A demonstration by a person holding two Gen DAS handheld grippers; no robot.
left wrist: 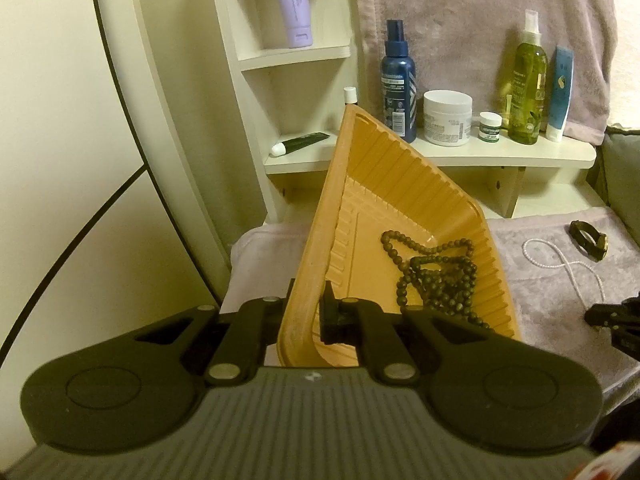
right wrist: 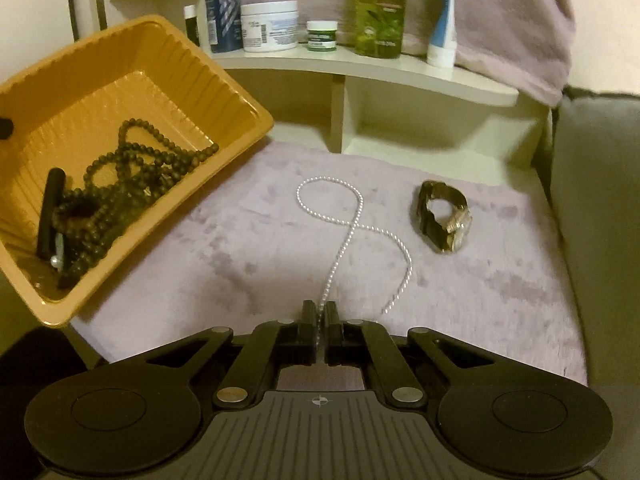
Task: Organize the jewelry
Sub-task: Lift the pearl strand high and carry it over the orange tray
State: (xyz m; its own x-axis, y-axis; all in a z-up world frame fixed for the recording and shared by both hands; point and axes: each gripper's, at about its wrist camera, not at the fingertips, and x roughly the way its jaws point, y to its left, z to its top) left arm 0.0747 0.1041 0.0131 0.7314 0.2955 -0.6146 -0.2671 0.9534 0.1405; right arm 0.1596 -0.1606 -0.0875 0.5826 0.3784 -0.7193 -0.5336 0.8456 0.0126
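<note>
I hold tilted tray rim in left tool; dark beads inside. Right tool clamped on pearl strand, on desk towel. Watch remains outside.

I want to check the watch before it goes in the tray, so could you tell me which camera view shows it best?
The right wrist view: the watch lies whole and unobstructed on the pinkish towel, band and gold case visible. In the left wrist view it is small and dark near the right edge, with little detail.
</note>
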